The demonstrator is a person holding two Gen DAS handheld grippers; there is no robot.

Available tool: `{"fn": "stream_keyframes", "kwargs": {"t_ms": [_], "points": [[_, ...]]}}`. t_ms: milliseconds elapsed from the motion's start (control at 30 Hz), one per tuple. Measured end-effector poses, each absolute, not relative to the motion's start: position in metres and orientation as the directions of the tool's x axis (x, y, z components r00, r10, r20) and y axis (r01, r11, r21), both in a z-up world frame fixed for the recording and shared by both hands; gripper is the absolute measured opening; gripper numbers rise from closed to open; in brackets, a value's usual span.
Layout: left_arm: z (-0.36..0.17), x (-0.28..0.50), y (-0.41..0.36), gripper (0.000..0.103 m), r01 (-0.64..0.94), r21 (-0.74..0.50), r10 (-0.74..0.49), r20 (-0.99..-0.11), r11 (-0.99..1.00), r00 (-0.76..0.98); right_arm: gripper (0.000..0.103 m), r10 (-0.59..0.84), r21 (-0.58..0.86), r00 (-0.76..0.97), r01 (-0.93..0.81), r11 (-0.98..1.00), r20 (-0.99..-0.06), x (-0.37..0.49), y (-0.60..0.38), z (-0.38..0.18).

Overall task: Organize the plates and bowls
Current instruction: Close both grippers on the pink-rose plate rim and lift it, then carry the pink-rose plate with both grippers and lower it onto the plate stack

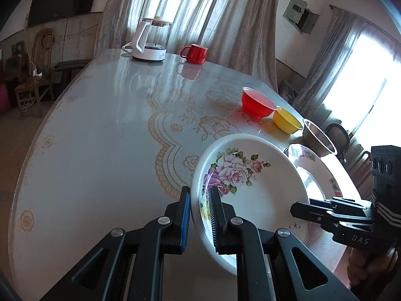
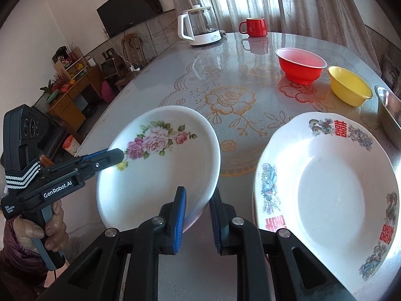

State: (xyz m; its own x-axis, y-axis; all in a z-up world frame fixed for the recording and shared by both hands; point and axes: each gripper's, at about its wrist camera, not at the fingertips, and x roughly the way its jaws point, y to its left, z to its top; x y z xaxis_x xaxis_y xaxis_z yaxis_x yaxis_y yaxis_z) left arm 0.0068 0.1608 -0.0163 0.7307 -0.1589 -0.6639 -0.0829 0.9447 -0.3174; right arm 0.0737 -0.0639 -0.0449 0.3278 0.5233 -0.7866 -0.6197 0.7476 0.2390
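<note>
Left gripper [image 1: 200,215] clamped on near rim of rose plate [image 1: 253,200], one pad under the rim, one on its face; right gripper [image 2: 198,215] clamped on the opposite edge of the same plate, rim between blue ribbed pads; plate tilted, its far edge raised off the table [image 1: 100,138]; underside hidden in both views.

Rose plate: glossy white ceramic, round, shallow well, pink and purple flower print near one side. Just beside it, lying flat, a second plate [image 2: 328,188], scalloped edge, red characters and bird motifs on the border; its right side washed out by glare. Further off, red bowl [image 2: 300,66] and yellow bowl [image 2: 349,86], plastic-looking, close together, upright; steel bowl [image 2: 389,115] cut off at frame edge.

Table round, glassy top over lace-pattern cloth, gold floral motifs; far side holds glass kettle [image 2: 199,28] on white base and red mug [image 2: 254,27]. Sheer curtains behind; dark wall television [image 2: 130,7]; cluttered wooden cabinet [image 2: 72,87], contents too small to make out.
</note>
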Motion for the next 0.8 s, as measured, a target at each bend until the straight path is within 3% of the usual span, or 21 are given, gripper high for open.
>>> {"fn": "stream_keyframes", "kwargs": {"t_ms": [433,800], "points": [[0.012,0.037,0.116,0.014,0.028,-0.299,-0.218,-0.625,0.954,0.750,0.018,0.550,0.295,0.389,-0.547,0.784,-0.739,0.079,-0.114,-0.026],[0.016,0.077,0.045,0.014,0.155,-0.278,-0.302,-0.632,0.948,0.713,0.018,0.477,0.279,0.490,-0.423,0.862,-0.730,0.084,-0.182,-0.011]]}}
